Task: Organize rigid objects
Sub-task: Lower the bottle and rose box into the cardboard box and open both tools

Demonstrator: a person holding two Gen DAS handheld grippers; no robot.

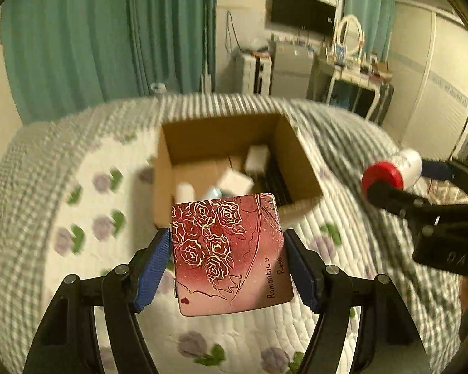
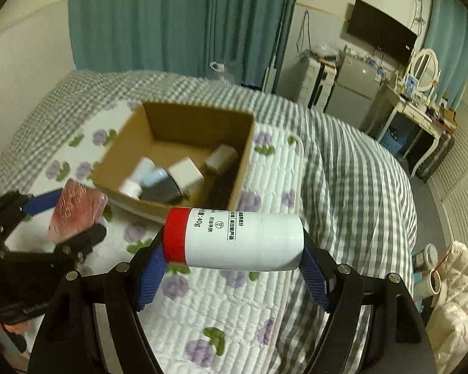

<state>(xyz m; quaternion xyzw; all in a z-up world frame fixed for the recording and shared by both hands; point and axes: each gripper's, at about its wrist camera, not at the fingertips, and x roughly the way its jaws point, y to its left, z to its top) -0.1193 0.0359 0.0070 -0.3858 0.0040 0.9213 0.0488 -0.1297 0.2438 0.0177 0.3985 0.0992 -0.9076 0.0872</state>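
Note:
My left gripper (image 1: 227, 255) is shut on a flat red rose-print case (image 1: 231, 255) marked "Romantic Rose", held above the bed just in front of an open cardboard box (image 1: 291, 143). My right gripper (image 2: 234, 249) is shut on a white bottle with a red cap (image 2: 243, 240), held sideways above the quilt near the box's (image 2: 246, 152) front corner. The box holds several white and dark items (image 2: 184, 174). In the right wrist view the left gripper (image 2: 75, 215) and the case (image 2: 76, 213) show at the left. In the left wrist view the right gripper (image 1: 399, 177) and the bottle (image 1: 405, 163) show at the right.
The box rests on a bed with a floral quilt (image 2: 221, 296) and a grey checked blanket (image 2: 352, 168). Teal curtains (image 1: 109, 37) hang behind. A dressing table with a mirror (image 2: 421, 99), a small fridge (image 2: 355, 84) and a wall screen (image 2: 380, 34) stand at the back right. Clutter (image 2: 446, 283) lies on the floor right of the bed.

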